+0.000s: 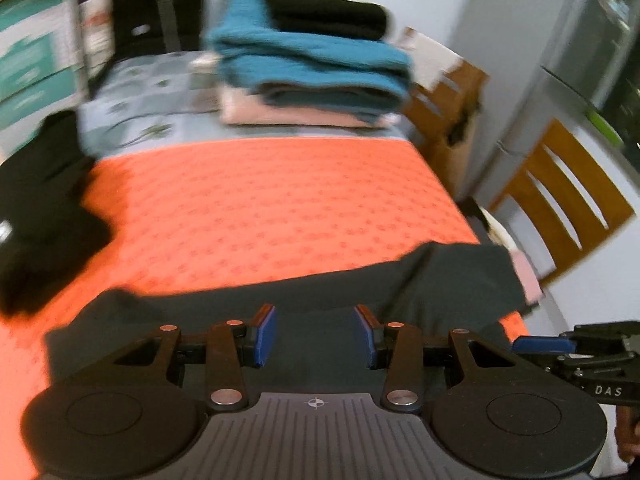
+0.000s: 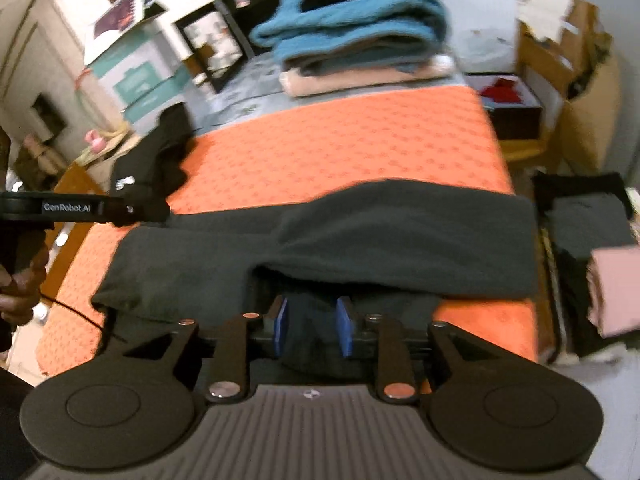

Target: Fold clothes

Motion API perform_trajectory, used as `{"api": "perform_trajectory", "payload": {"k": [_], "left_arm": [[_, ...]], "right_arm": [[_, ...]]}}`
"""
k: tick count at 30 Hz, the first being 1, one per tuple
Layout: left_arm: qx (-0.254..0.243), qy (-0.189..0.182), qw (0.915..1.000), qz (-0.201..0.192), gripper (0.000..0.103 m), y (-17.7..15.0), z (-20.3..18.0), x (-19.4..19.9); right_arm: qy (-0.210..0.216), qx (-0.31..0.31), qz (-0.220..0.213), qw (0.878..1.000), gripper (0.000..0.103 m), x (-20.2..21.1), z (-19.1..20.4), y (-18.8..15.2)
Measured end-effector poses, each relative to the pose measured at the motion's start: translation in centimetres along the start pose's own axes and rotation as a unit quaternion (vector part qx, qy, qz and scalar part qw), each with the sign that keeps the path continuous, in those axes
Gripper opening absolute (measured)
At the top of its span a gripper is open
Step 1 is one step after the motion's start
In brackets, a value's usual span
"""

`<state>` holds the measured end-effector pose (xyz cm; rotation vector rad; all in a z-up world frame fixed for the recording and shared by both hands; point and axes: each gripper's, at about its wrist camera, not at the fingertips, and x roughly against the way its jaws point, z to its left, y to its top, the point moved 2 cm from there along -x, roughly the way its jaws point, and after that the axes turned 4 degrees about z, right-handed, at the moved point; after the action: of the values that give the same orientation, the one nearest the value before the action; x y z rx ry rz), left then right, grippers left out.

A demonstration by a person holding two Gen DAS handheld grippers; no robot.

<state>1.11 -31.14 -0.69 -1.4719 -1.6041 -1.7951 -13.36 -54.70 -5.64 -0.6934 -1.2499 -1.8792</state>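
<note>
A dark grey garment (image 2: 360,236) lies spread across the near end of the orange patterned cloth (image 2: 340,144), with a fold running along its length. My right gripper (image 2: 313,326) is at its near edge, blue pads apart, with a bunch of the dark fabric lying loosely between them. My left gripper (image 1: 316,332) hovers over the left part of the same garment (image 1: 304,292), open, with nothing pinched. The left gripper (image 2: 156,211) shows from the side in the right wrist view. The right gripper (image 1: 524,345) shows at the lower right of the left wrist view.
A stack of folded clothes (image 1: 312,60), black on teal on pink, sits at the far end. A crumpled black garment (image 1: 44,208) lies at the left edge. Wooden chairs (image 1: 560,200) stand to the right, boxes (image 2: 136,76) to the far left, more clothes (image 2: 592,220) off the right side.
</note>
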Motion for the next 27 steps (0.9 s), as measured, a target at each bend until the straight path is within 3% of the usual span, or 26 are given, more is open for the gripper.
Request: {"api": "perform_trajectory", "payload": {"k": [7, 12, 19, 23, 27], "left_arm": [[-0.116, -0.051, 0.9914, 0.031, 0.046, 1.5, -7.0, -3.5], [-0.204, -0.078, 0.9740, 0.058, 0.046, 1.9, -12.1, -6.2], [-0.291, -0.100, 0.9479, 0.083, 0.046, 1.6, -17.9, -9.0], [-0.329, -0.101, 0.9347, 0.087, 0.046, 1.2, -20.7, -10.8], [-0.352, -0.099, 0.9270, 0.085, 0.046, 1.0, -22.8, -12.3]], "right_arm": [[-0.044, -0.053, -0.002, 0.998, 0.030, 1.4, -4.0, -2.6], [-0.069, -0.078, -0.008, 0.995, 0.030, 2.2, -6.2, -4.0], [-0.098, -0.119, -0.016, 0.988, 0.030, 2.6, -8.9, -5.8], [-0.117, -0.145, -0.022, 0.982, 0.030, 3.0, -10.4, -6.6], [-0.130, -0.162, -0.021, 0.978, 0.030, 3.2, -11.8, -7.2]]}}
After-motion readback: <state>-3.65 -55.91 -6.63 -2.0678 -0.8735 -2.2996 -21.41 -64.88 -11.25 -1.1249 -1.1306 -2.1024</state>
